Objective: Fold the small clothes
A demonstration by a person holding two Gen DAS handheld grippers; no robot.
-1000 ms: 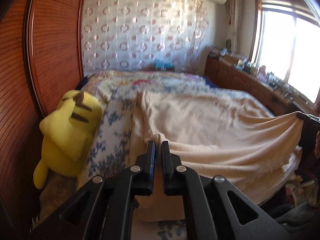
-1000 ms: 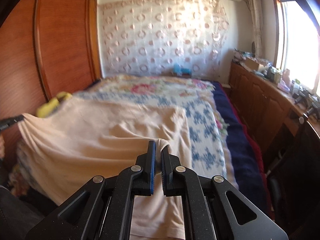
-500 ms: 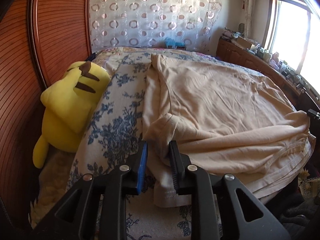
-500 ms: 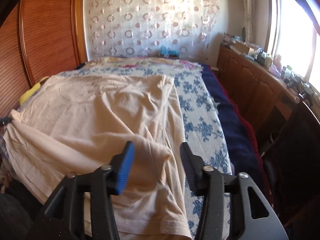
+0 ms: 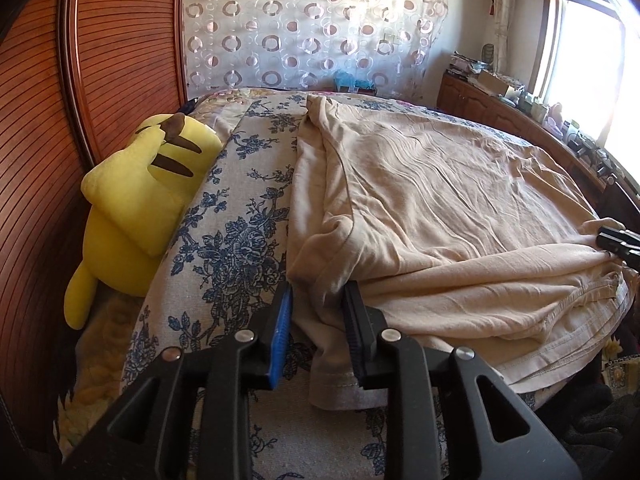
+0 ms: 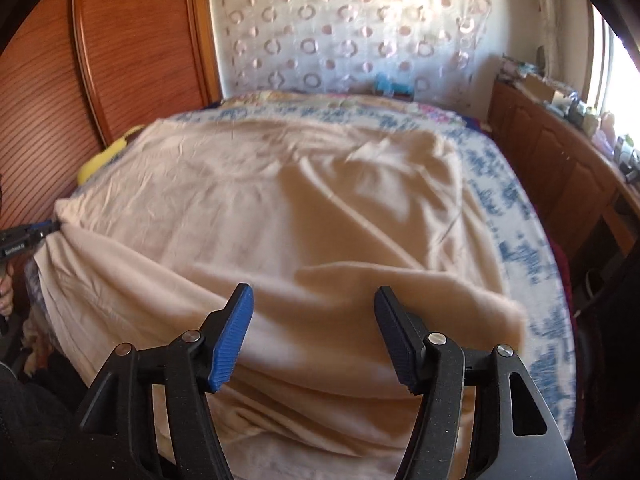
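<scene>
I've laid the fold on the bed (image 5: 224,216); both the left gripper (image 5: 318,292) and right gripper (image 6: 314,300) have just been opening, fingers apart around the shirt (image 6: 304,208), so next I judge a fresh edge needs pinching.

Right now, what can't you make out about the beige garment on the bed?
- Beige garment, left wrist view: its near hem is cut off behind the left claw; its right end runs out of frame.
- Right wrist view: motion blur smears the garment's right edge and the floral bedspread.
- How many layers are stacked: folds hide this.
</scene>
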